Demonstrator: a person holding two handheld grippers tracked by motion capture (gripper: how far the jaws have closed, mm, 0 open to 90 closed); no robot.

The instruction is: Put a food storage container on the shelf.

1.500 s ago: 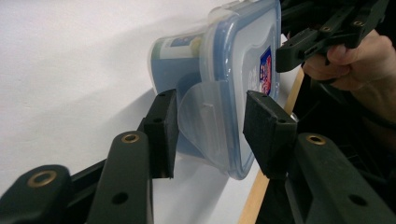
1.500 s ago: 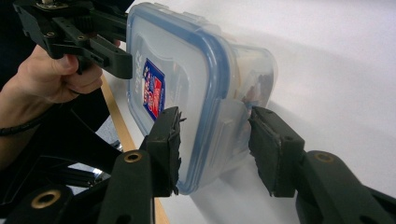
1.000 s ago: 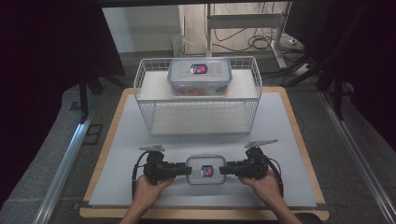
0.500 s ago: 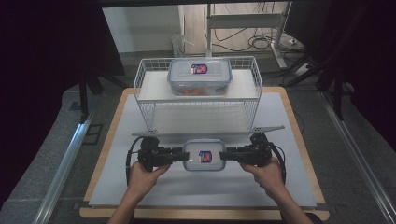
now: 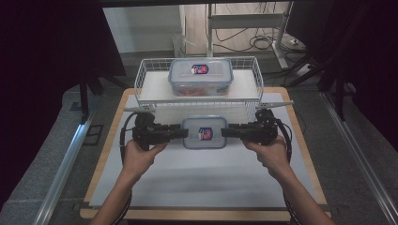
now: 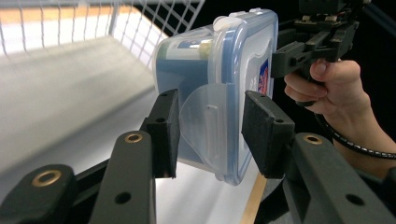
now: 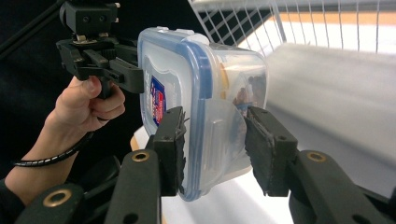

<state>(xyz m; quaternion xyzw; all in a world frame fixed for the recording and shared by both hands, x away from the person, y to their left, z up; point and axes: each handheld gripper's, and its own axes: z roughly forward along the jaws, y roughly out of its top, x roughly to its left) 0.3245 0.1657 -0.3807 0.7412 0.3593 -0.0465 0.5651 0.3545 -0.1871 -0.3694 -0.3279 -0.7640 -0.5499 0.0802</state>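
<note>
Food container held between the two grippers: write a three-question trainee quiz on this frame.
1. True or false: the held food container rests on the white table mat.
2. Which ends of the held food container do the left gripper and right gripper clamp?
A. Its two short ends
B. Its lid and base from the same side
C. One corner only
3. Fill in: the second food container sits inside the wire ____.

Key: 1 false, it is lifted clear of the mat, in front of the wire basket. 2 A, each over a lid latch. 3 basket.
</note>
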